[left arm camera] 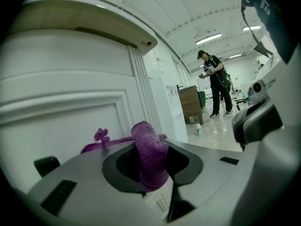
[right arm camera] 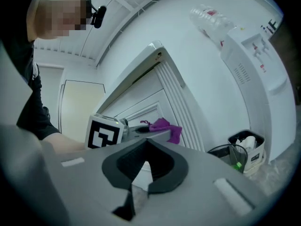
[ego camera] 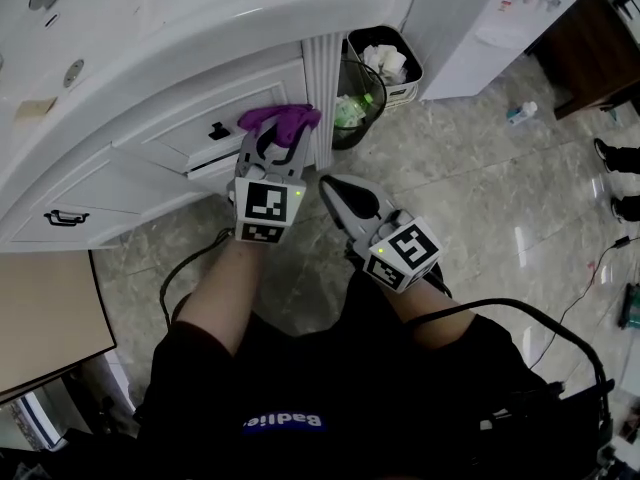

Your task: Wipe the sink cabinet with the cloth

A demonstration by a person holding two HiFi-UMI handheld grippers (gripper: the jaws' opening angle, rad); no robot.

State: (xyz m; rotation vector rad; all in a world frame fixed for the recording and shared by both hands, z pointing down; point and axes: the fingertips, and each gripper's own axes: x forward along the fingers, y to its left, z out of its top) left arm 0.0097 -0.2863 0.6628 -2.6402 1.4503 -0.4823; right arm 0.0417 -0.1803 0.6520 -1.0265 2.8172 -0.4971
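Observation:
The white sink cabinet (ego camera: 130, 183) fills the upper left of the head view, with black handles on its drawer fronts. A purple cloth (ego camera: 281, 121) lies against the cabinet front beside the fluted corner post (ego camera: 322, 78). My left gripper (ego camera: 276, 144) is shut on the cloth (left arm camera: 150, 154), with the cabinet panel (left arm camera: 66, 121) right behind it. My right gripper (ego camera: 331, 186) hangs just to the right, below the post, shut and with nothing in it. In the right gripper view its own tip (right arm camera: 145, 166) points at the cabinet (right arm camera: 150, 105), with the cloth (right arm camera: 164, 125) beyond.
A black wire bin (ego camera: 357, 103) and a white bin of tissues (ego camera: 389, 64) stand right of the cabinet. Further right are a white appliance (ego camera: 490, 28), a bottle (ego camera: 521, 112) on the tiled floor and a wooden desk (ego camera: 592, 53). Black cables trail near my legs. Another person (left arm camera: 214, 81) stands far off.

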